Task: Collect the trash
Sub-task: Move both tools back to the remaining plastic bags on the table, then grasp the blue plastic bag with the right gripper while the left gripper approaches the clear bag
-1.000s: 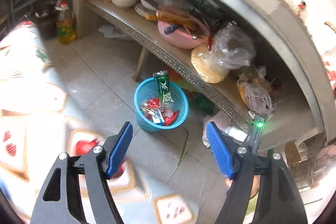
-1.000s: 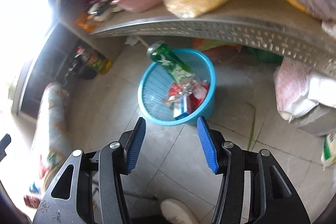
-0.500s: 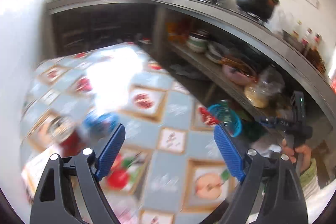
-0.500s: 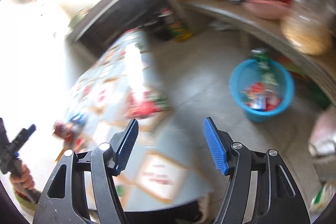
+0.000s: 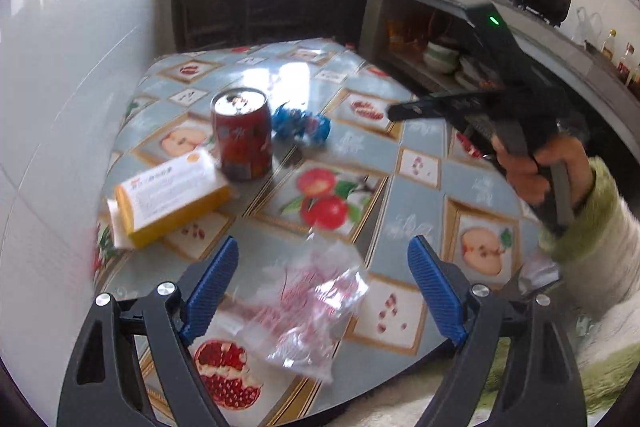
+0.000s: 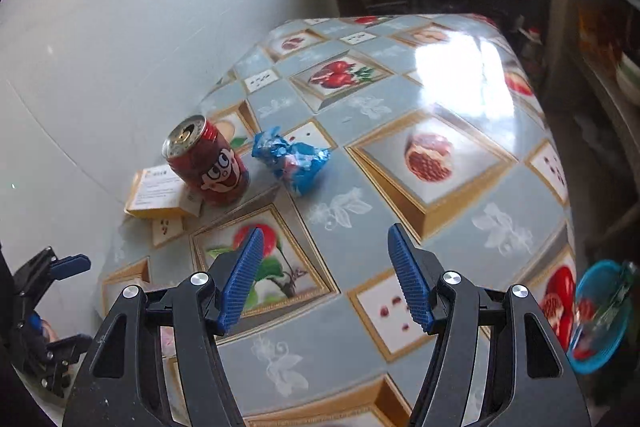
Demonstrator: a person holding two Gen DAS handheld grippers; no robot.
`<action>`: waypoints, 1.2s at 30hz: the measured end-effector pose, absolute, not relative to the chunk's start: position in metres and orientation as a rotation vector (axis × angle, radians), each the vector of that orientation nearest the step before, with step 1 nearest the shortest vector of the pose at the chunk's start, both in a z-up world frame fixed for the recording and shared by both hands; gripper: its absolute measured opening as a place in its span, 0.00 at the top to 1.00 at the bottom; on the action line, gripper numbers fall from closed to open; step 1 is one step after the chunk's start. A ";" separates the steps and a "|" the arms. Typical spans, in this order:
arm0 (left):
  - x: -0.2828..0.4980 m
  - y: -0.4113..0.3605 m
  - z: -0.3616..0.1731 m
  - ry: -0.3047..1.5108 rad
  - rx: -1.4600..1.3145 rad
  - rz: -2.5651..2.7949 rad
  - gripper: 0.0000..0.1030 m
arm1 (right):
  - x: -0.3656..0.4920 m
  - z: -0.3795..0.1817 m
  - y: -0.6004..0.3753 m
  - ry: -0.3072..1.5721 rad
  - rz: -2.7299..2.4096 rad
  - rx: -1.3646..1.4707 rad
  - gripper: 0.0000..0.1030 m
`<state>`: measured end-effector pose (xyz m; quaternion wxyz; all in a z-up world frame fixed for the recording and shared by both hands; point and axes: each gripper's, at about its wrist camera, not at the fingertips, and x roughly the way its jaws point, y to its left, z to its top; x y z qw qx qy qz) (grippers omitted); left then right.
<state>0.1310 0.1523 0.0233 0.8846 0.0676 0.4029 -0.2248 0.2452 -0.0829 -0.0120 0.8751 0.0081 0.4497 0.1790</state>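
On the fruit-patterned table (image 5: 420, 147) stand a red drink can (image 5: 242, 133), a crumpled blue wrapper (image 5: 300, 125) and a yellow-and-white box (image 5: 172, 195). A clear plastic bag with red print (image 5: 304, 303) lies near the front edge. My left gripper (image 5: 322, 299) hovers open over the bag, pads clear of it. My right gripper (image 6: 326, 279) is open and empty above the table, with the can (image 6: 208, 163), wrapper (image 6: 292, 163) and box (image 6: 156, 195) farther ahead to its left. A hand holds that right gripper (image 5: 400, 111) at the right of the left wrist view.
A blue basket (image 6: 600, 319) with trash in it sits on the floor past the table's right edge. A white tiled wall (image 6: 100, 67) runs along the table's left side. Counter shelves with bowls (image 5: 440, 55) and pots stand behind.
Both views have swung from the blue floor basket up to the tabletop. Both grippers' jaws stand wider than a second ago. The can, wrapper, box and bag have come into view.
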 end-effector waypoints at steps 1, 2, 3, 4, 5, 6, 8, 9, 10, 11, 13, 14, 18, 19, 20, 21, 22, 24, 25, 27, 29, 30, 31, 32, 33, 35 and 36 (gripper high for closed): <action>0.129 0.154 0.017 0.842 0.144 -0.458 0.18 | 0.252 -0.015 -0.072 0.944 0.379 -0.030 0.40; 0.128 0.156 0.013 0.842 0.144 -0.456 0.18 | 0.258 -0.018 -0.063 0.945 0.388 -0.065 0.40; 0.126 0.159 0.010 0.839 0.141 -0.457 0.18 | 0.267 -0.021 -0.057 0.943 0.393 -0.091 0.40; 0.126 0.163 0.006 0.836 0.137 -0.458 0.18 | 0.273 -0.023 -0.049 0.940 0.404 -0.119 0.40; 0.127 0.165 0.001 0.834 0.135 -0.452 0.18 | 0.280 -0.025 -0.042 0.933 0.421 -0.150 0.40; 0.130 0.167 -0.002 0.835 0.133 -0.449 0.18 | 0.289 -0.027 -0.034 0.929 0.432 -0.168 0.40; 0.137 0.171 -0.014 0.855 0.126 -0.443 0.18 | 0.302 -0.031 -0.024 0.931 0.470 -0.187 0.40; 0.139 0.171 -0.018 0.865 0.124 -0.447 0.18 | 0.309 -0.033 -0.018 0.934 0.480 -0.195 0.40; 0.142 0.170 -0.022 0.876 0.121 -0.459 0.18 | 0.314 -0.035 -0.015 0.940 0.487 -0.203 0.40; 0.144 0.169 -0.026 0.883 0.122 -0.464 0.18 | 0.320 -0.039 -0.011 0.950 0.492 -0.210 0.40; 0.147 0.166 -0.034 0.905 0.125 -0.474 0.18 | 0.331 -0.047 -0.008 0.976 0.485 -0.222 0.43; 0.148 0.165 -0.038 0.913 0.116 -0.483 0.18 | 0.336 -0.052 -0.006 0.993 0.489 -0.220 0.47; 0.149 0.164 -0.049 0.949 0.089 -0.492 0.18 | 0.341 -0.065 -0.005 1.030 0.485 -0.197 0.63; 0.148 0.164 -0.050 0.953 0.084 -0.494 0.20 | 0.339 -0.066 -0.006 1.034 0.479 -0.197 0.66; 0.148 0.164 -0.051 0.958 0.080 -0.499 0.21 | 0.336 -0.067 -0.008 1.037 0.466 -0.198 0.71; 0.149 0.163 -0.052 0.964 0.076 -0.504 0.22 | 0.334 -0.067 -0.009 1.037 0.455 -0.198 0.74; 0.149 0.162 -0.053 0.971 0.069 -0.511 0.23 | 0.331 -0.067 -0.012 1.035 0.445 -0.194 0.74; 0.151 0.159 -0.054 0.980 0.061 -0.522 0.23 | 0.322 -0.065 -0.022 1.035 0.421 -0.177 0.76; 0.152 0.156 -0.055 0.985 0.057 -0.529 0.23 | 0.317 -0.064 -0.029 1.036 0.408 -0.166 0.77; 0.155 0.151 -0.056 0.994 0.052 -0.539 0.23 | 0.307 -0.062 -0.045 1.040 0.371 -0.134 0.77; 0.161 0.142 -0.058 1.009 0.047 -0.553 0.23 | 0.294 -0.060 -0.065 1.043 0.332 -0.088 0.77; 0.163 0.138 -0.059 1.011 0.048 -0.555 0.23 | 0.285 -0.057 -0.078 1.043 0.307 -0.058 0.77; 0.165 0.133 -0.059 1.011 0.051 -0.560 0.24 | 0.277 -0.055 -0.089 1.041 0.285 -0.034 0.77; 0.168 0.127 -0.059 1.014 0.053 -0.568 0.25 | 0.266 -0.052 -0.101 1.037 0.261 -0.005 0.78; 0.170 0.122 -0.059 1.018 0.054 -0.574 0.29 | 0.258 -0.050 -0.111 1.034 0.240 0.019 0.78; 0.176 0.109 -0.058 1.028 0.060 -0.587 0.36 | 0.236 -0.043 -0.134 1.023 0.191 0.063 0.78; 0.180 0.103 -0.058 1.036 0.064 -0.601 0.43 | 0.226 -0.040 -0.143 1.016 0.168 0.082 0.78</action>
